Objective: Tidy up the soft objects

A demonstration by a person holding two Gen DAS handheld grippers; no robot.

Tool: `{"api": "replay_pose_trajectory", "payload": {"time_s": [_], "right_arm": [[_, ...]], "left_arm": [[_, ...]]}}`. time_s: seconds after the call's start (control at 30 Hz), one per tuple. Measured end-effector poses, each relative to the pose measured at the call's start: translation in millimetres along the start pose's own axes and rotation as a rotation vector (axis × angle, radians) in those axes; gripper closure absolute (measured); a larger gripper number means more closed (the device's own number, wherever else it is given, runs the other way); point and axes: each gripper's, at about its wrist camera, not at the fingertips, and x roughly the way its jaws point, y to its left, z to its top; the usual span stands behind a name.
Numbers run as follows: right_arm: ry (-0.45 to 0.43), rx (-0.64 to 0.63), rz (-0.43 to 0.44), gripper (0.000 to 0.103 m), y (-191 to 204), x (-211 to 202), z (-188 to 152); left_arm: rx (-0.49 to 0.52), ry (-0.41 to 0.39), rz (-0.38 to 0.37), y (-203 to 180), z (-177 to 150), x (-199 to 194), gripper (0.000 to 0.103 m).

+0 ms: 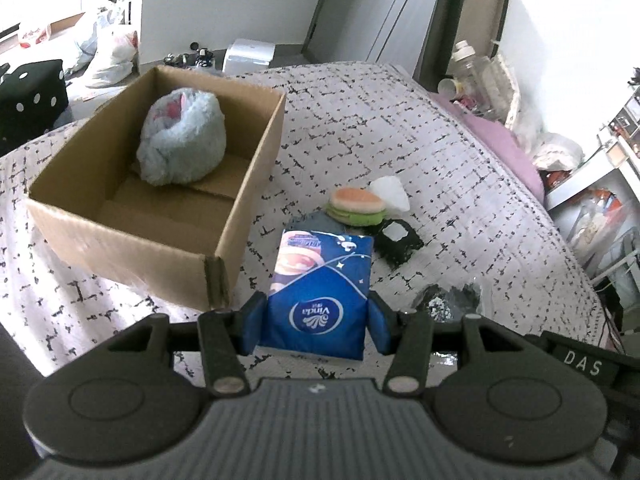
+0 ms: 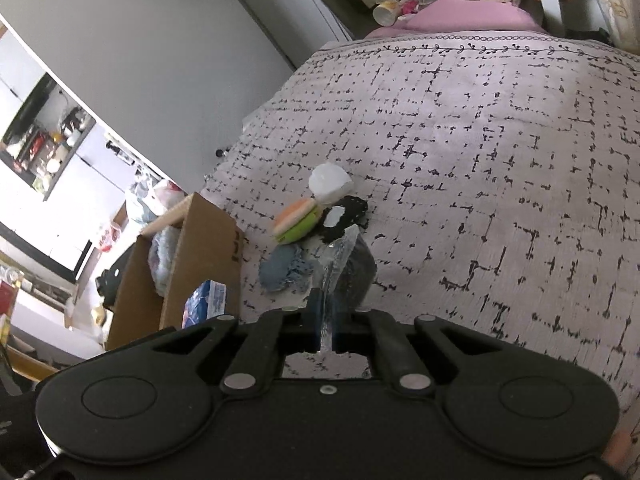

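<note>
My left gripper (image 1: 318,322) is shut on a blue Vinda tissue pack (image 1: 320,292) and holds it over the bed, just right of an open cardboard box (image 1: 248,184). A fluffy light-blue plush (image 1: 182,140) lies in the box. A burger toy (image 1: 356,206), a white soft piece (image 1: 390,192), a black-and-white piece (image 1: 396,240) and a grey-blue cloth (image 1: 316,222) lie beyond the pack. My right gripper (image 2: 326,320) is shut on the clear plastic wrap of a dark bagged item (image 2: 356,272), near the burger toy (image 2: 298,220) and the box (image 2: 200,248).
The bed has a white cover with black dashes (image 2: 500,160) and a pink pillow (image 1: 504,144) at its far right. Bottles and clutter (image 1: 476,76) stand past the pillow. Bags (image 1: 108,48) and a black spotted stool (image 1: 32,96) sit on the floor to the left.
</note>
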Motion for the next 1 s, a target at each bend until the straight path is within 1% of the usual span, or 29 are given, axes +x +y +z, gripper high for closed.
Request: {"api": "replay_pose_trajectory", "payload": {"time_s": [0.13,0.23,0.47,0.67,1.0], "right_arm": [[-0.03,-0.003,-0.001,0.099,12,-10,1],[-0.052,-0.012,0.002,0.099,23,-15,4],[-0.092,-0.056,0.017,0.099,55,-20,10],[-0.119,-0.089,0.019,0.099,80,-22,13],[-0.135,-0.108,0.037,0.099,111,-14,14]], "left_arm": [[-0.008,-0.009,-0.006,8,5,-12,0.051],[-0.012,-0.02,-0.025,14,10,-23,0.051],[-0.015,-0.065,-0.042,27,31,-40,0.051],[-0.026,-0.08,-0.044,41,44,-47,0.051],[-0.051,-0.093,-0.042,71,59,-50,0.051]]}}
